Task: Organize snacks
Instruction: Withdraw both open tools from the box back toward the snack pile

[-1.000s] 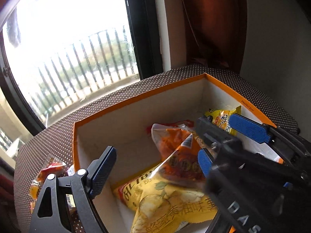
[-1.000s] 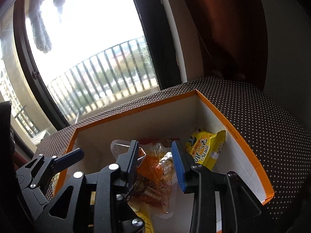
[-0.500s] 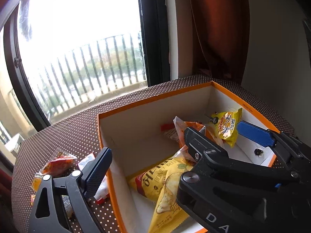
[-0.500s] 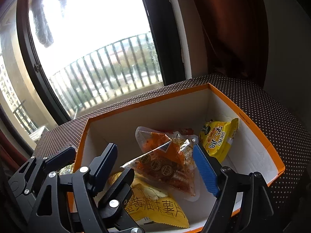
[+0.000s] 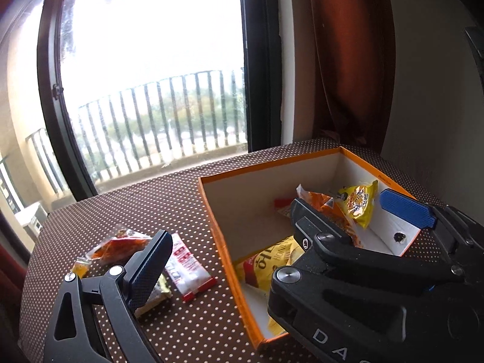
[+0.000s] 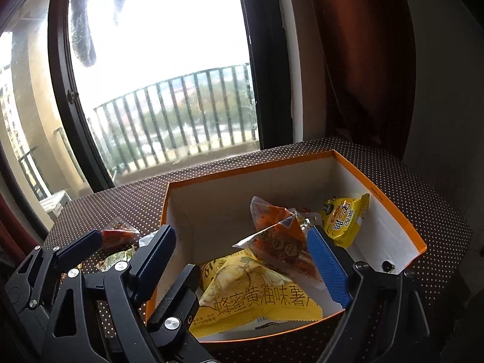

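Observation:
An orange-rimmed box (image 6: 242, 175) (image 5: 211, 199) holds a big yellow chips bag (image 6: 257, 299) (image 5: 266, 266). An orange triangular bag (image 6: 278, 248) (image 5: 332, 208) lies on it, beside a small yellow packet (image 6: 345, 220) (image 5: 360, 205). My right gripper (image 6: 242, 233) hovers over the box with its jaws opening. The orange bag lies loose under them, near the blue right pad (image 6: 326, 263). My left gripper (image 5: 239, 242) stands wide open and holds nothing. Its left finger (image 5: 151, 266) is over the loose packets. The right gripper's black body hides its other finger.
Left of the box, a red-and-white sachet (image 5: 187, 269), a clear bag of red snacks (image 5: 118, 245) (image 6: 118, 236) and small packets (image 5: 80, 267) lie on the brown dotted tablecloth (image 5: 145, 199). The window is behind and a curtain (image 5: 348, 60) hangs at the right.
My right gripper opened and let go of the orange triangular bag, which now rests on the chips bag. Both grippers drew back and up, and the left one swung left over the loose packets.

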